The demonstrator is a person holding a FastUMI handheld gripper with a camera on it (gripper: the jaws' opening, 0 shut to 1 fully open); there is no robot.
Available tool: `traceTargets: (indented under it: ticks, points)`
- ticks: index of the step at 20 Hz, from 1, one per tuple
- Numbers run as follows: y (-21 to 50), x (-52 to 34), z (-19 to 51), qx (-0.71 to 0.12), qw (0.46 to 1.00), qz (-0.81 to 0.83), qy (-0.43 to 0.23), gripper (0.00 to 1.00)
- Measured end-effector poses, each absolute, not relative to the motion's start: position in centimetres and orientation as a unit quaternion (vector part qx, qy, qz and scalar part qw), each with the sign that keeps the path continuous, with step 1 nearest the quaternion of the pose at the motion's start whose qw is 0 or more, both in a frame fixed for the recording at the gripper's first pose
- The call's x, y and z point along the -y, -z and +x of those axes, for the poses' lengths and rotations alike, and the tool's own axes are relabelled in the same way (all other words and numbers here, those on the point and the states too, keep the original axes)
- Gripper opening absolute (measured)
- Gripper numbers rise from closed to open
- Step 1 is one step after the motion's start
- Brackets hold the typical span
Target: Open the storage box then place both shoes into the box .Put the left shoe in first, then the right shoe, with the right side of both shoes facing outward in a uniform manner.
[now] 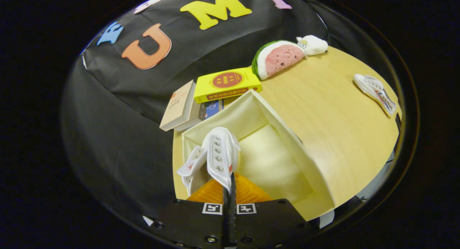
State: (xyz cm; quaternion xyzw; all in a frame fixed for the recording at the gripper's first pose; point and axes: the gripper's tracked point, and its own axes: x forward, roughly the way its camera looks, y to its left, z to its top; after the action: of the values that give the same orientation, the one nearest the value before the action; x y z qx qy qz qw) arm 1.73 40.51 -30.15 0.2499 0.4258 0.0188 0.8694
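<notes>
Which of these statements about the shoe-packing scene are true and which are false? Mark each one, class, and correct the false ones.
1. The storage box is open. True.
2. The tongs are shut on a white shoe held over the box. True.
3. A second white shoe already lies inside the box. False: it lies on the wooden table, well beyond the box.
4. The yellow book lies on top of other books just behind the box. True.
5. The watermelon plush sits inside the box. False: it sits on the table beyond the books, next to a white plush.
</notes>
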Motion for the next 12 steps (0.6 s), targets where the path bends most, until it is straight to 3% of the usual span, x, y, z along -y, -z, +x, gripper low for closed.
traceTargets:
  ticks: [6,7,8,11,12]
  points:
    - [32.6,-42.4,1.3,-0.465,0.850,0.247,-0.028,0.00]
    - [32.1,-42.6,1.4,-0.463,0.850,0.250,-0.035,0.11]
    - [31.8,-42.6,1.6,-0.459,0.853,0.244,-0.042,0.15]
    - [29.3,-42.6,1.8,-0.439,0.869,0.219,-0.068,0.78]
    - [28.2,-42.4,1.7,-0.424,0.878,0.209,-0.077,0.85]
